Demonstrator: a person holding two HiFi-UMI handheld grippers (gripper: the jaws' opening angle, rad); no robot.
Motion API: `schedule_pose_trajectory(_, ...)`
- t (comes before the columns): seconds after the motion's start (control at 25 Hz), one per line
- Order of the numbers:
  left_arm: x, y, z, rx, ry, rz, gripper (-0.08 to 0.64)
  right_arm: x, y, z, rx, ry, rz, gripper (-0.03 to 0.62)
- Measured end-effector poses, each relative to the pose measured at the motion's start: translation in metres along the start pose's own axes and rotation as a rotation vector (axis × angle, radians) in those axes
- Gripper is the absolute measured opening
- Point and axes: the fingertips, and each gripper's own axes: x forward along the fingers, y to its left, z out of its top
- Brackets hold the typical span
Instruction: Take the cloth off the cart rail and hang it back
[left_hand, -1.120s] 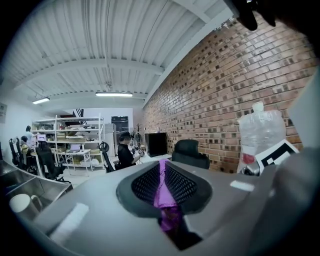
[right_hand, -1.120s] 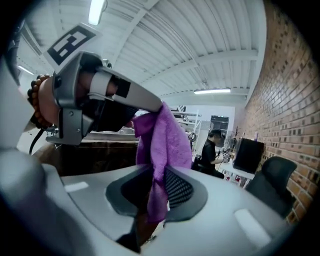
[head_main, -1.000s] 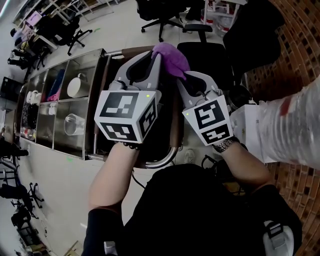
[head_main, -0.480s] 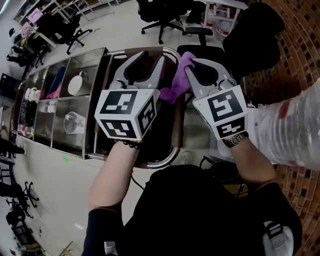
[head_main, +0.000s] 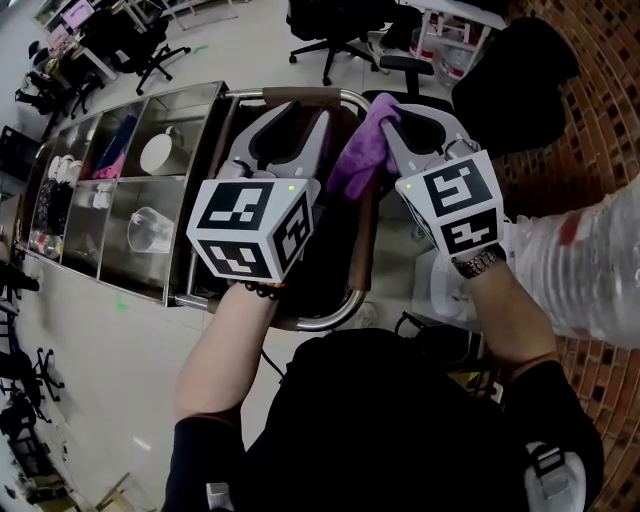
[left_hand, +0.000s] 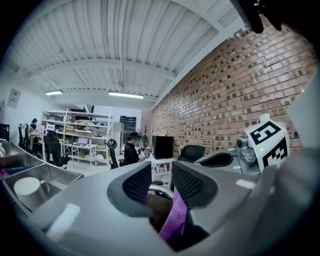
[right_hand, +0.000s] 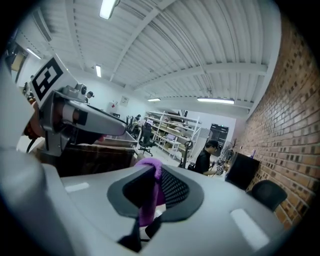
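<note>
- The cart (head_main: 190, 200) stands beneath both grippers. Its brown-sleeved rail (head_main: 364, 240) runs directly under the hanging cloth, so re-hanging is judged to need only a short lowering along that line.
- The purple cloth (head_main: 360, 152) is held off the rail, bunched and dangling from one corner. It should be lowered so that roughly half falls on each side of the rail; otherwise it is likely to slide off.
- The right gripper (head_main: 408, 112) is clenched on the upper edge of the cloth, with fabric pinched between its pads (right_hand: 172, 189). This grip should be kept until the cloth is draped over the rail.
- The left gripper (head_main: 300, 112) is released. Its jaws have just been opened wide and then eased slightly inward. The cloth is seen low in the gap, near one pad (left_hand: 192, 182), but it is not pressed. A second corner should be taken here, so that the cloth can be spread before it is lowered.
- Much of the rail and of the cart's near end is covered by the marker cubes (head_main: 250, 228).
- The lower end of the cloth is hidden behind the left gripper; whether it touches the rail cannot be told.
- How much fabric lies inside the right grip cannot be made out.
</note>
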Motion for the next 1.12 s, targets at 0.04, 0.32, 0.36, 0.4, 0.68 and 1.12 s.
schedule_pose_trajectory(0.04, -0.001, 0.0, 0.0, -0.002, -0.002, 0.002, 0.131, 0.003, -0.001, -0.002, -0.003, 0.008, 0.001, 0.034)
schedule_pose_trajectory(0.32, -0.009, 0.008, -0.006, -0.009, -0.016, 0.016, 0.097, 0.029, -0.01, -0.024, -0.006, 0.073, 0.0, 0.034)
schedule_pose_trajectory(0.36, -0.01, 0.01, -0.008, -0.011, -0.017, 0.02, 0.088, 0.031, -0.013, -0.028, 0.002, 0.08, -0.005, 0.034)
schedule_pose_trajectory(0.4, -0.011, 0.011, -0.009, -0.014, -0.016, 0.024, 0.084, 0.032, -0.017, -0.033, 0.011, 0.087, -0.011, 0.034)
schedule_pose_trajectory(0.68, -0.011, 0.016, -0.015, -0.021, -0.015, 0.03, 0.07, 0.025, -0.043, -0.081, 0.099, 0.137, -0.087, 0.034)
schedule_pose_trajectory(1.12, -0.002, 0.003, -0.026, -0.018, 0.006, 0.021, 0.064, 0.019, -0.046, -0.143, 0.185, 0.221, -0.101, 0.097)
